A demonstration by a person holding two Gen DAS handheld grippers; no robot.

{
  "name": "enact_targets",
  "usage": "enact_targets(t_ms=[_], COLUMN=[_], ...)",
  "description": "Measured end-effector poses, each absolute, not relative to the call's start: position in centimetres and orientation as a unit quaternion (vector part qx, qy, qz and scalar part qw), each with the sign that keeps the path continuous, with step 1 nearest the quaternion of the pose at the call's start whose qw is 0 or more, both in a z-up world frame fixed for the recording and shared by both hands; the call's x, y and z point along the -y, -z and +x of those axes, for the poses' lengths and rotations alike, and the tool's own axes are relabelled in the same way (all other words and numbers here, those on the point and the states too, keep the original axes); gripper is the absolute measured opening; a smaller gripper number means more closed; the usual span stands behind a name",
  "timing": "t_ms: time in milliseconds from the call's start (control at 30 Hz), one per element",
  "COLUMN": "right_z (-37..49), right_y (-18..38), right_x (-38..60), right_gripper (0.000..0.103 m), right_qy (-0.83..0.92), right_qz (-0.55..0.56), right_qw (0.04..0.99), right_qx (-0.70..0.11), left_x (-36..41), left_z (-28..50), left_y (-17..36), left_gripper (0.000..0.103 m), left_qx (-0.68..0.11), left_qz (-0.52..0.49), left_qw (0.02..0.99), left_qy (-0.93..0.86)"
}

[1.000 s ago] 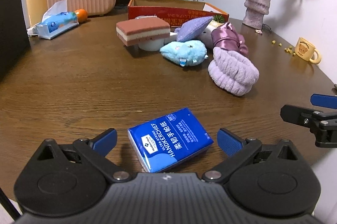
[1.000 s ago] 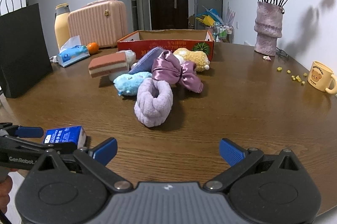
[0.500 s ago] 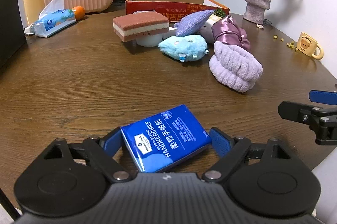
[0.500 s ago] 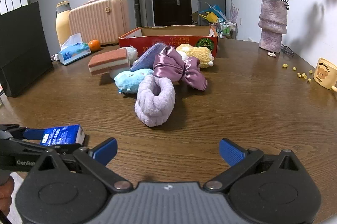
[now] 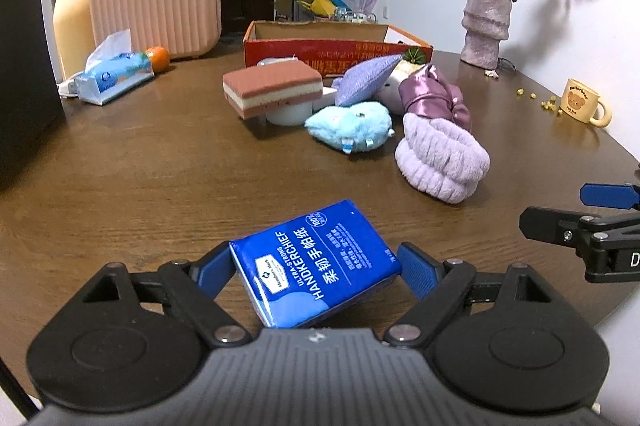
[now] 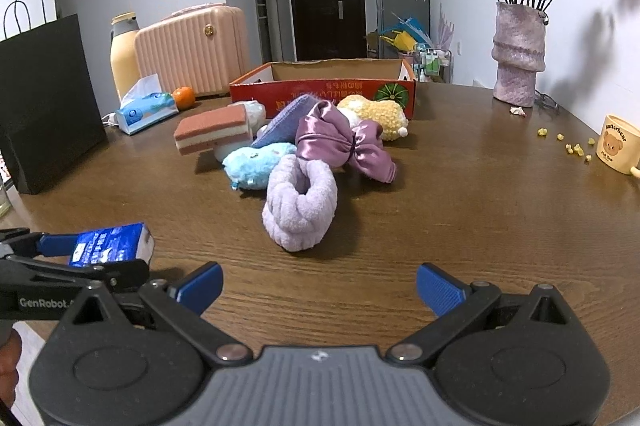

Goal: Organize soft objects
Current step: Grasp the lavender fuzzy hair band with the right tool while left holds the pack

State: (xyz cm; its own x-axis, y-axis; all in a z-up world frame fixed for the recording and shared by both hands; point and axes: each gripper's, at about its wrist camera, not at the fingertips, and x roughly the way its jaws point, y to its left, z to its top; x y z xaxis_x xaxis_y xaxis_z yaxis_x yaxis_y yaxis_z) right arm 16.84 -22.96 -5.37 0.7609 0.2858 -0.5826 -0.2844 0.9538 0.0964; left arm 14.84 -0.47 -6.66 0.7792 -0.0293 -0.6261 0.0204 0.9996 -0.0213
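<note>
We had the blue handkerchief pack (image 5: 316, 262) at the bottom centre of the left wrist view, pinched and raised off the table (image 5: 160, 162) by our left gripper (image 5: 316, 266). Our right gripper (image 6: 320, 286) hung wide and empty. We judged the pick-up done; next we needed to carry the pack to the red cardboard box (image 5: 336, 46) at upper centre.

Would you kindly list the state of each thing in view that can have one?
left gripper: shut on the blue tissue pack
blue tissue pack: tilted, gripped
right gripper: open, holding nothing
red cardboard box: open-topped
pink case: closed, upright
soft tissue pack: opened, a tissue sticking out
</note>
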Motion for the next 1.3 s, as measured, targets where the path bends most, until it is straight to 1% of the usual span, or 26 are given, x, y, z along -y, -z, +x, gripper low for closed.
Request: enact_targets(t_ms=[667,1300], right_z=[17.2,21.3], right_y=[3.8,3.9], right_x=[21.9,19.5], right_gripper=[0.103,0.103], right_qy=[-0.162,-0.166], right_qz=[-0.005,-0.018], right_qw=[0.943,0.937], right_qx=[-0.290,-0.307], left_x=[-0.5,-2.6], left_z=[14.3,17.7], left_y=[4.3,3.9], left_gripper=[0.088,0.088], left_qx=[-0.289,-0.286], left_qz=[-0.004,-0.010], left_qw=[0.957,0.958], left_qy=[-0.003,-0.011])
